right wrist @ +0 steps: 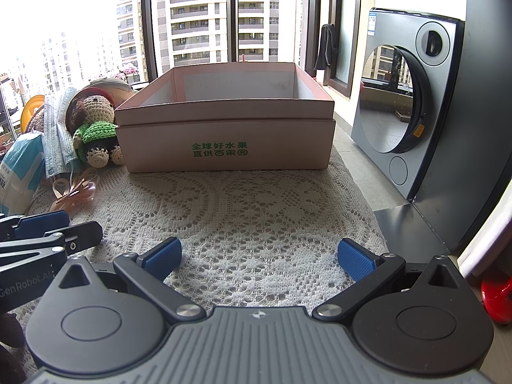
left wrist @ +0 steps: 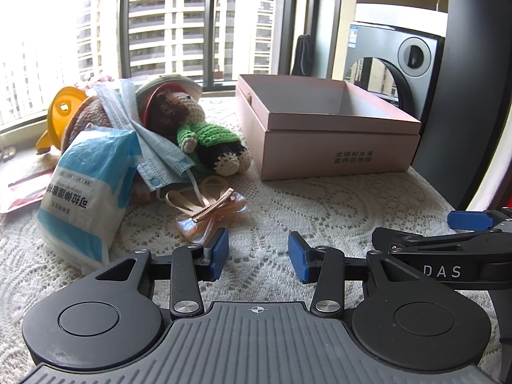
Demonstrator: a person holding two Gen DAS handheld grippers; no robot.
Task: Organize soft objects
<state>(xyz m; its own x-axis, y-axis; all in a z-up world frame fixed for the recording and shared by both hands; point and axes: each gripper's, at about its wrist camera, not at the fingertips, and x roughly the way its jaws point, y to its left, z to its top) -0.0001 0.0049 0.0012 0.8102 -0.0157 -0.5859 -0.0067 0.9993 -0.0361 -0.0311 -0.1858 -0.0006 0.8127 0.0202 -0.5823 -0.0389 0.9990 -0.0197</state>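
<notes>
**Left tool open above the lace cloth**

The left tool (left wrist: 258,256) hangs over the lace-covered surface (left wrist: 320,201), jaws apart with nothing between them. Just beyond its left pad lies a ribbon hair clip (left wrist: 212,209). Behind are a tissue pack (left wrist: 88,188), face masks (left wrist: 153,147) and a crocheted doll (left wrist: 204,131); the pink box (left wrist: 332,137) stands empty to the right.

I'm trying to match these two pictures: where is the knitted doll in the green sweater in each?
Left wrist view: knitted doll left of centre, lying against the face masks.
Right wrist view: doll at far left, beside the box.
Shared landmark: the pink box.
</notes>
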